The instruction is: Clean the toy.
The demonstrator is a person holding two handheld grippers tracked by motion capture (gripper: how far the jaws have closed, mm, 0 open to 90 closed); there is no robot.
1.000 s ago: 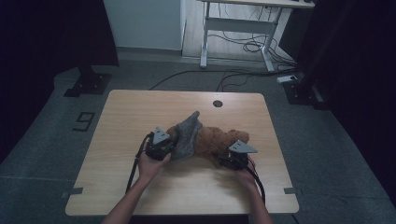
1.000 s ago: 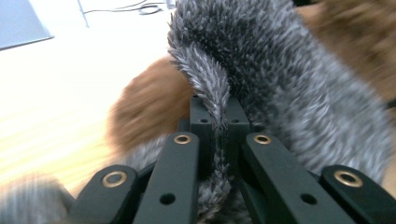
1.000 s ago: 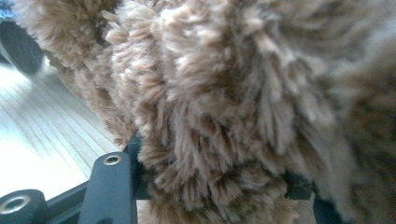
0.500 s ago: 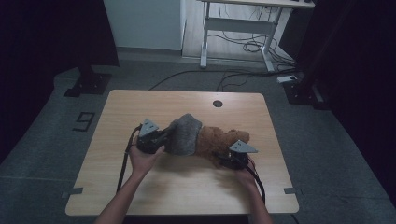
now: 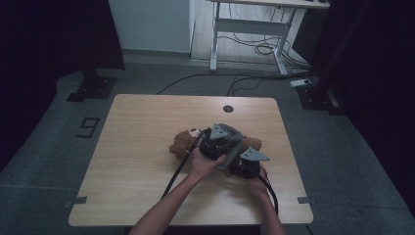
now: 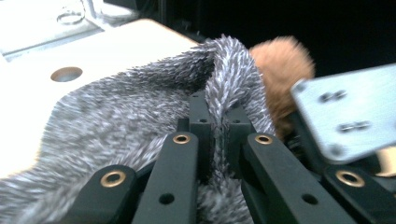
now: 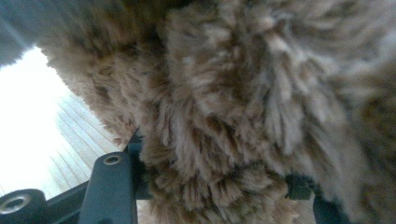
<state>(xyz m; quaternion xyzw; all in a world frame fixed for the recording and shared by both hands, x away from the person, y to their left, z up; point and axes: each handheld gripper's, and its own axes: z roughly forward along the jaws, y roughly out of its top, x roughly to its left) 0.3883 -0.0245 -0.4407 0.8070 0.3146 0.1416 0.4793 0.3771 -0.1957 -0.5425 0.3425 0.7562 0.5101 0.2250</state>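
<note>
Here, left tool (image 6: 215,135) pinching grey cloth (image 6: 140,98)

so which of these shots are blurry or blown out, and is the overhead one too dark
High view: dim, surroundings nearly black, yet the table and brown plush toy read clearly. Left gripper view: the tabletop glares white, the grey furry cloth blurs lower left, sharper at the left gripper. Right gripper view: plush fur soft and out of focus, table overexposed at left.
</note>
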